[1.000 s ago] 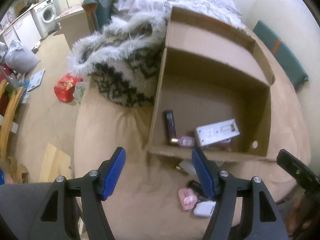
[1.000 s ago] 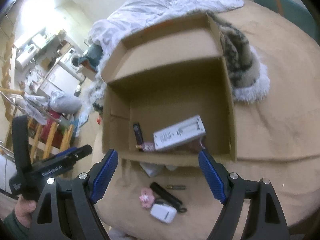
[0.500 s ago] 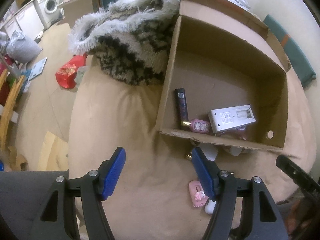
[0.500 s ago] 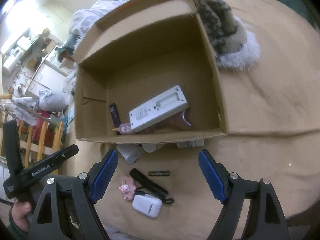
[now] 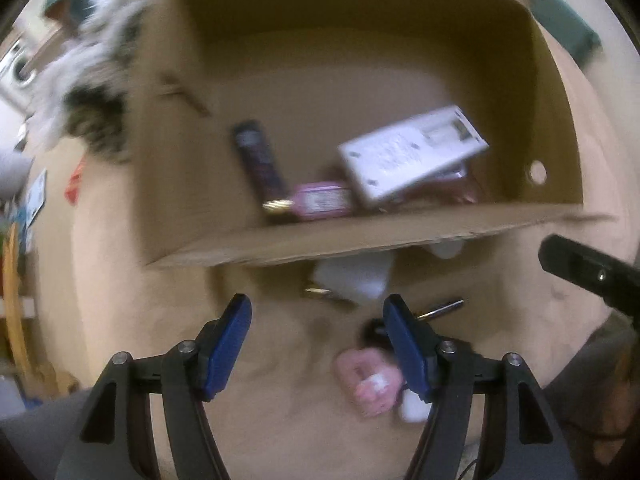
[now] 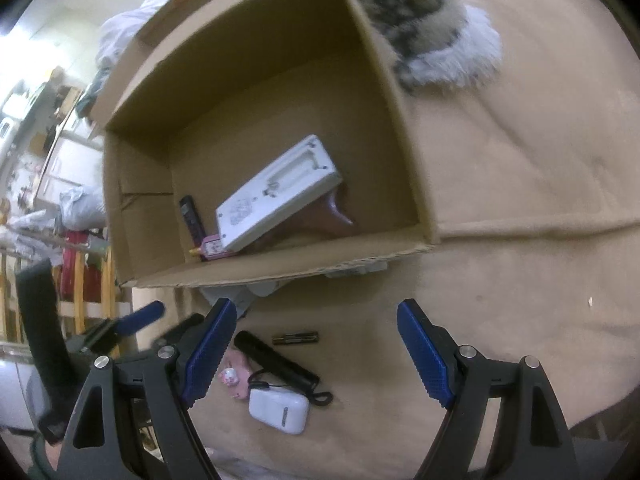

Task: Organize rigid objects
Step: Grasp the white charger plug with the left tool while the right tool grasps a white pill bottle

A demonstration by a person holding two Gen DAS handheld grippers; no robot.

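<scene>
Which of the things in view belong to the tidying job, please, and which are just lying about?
Belonging to the job:
cardboard box
white flat device in the box
black stick
battery
white case
pink trinket

Just lying about:
furry garment
tan bedcover
white bedding
</scene>
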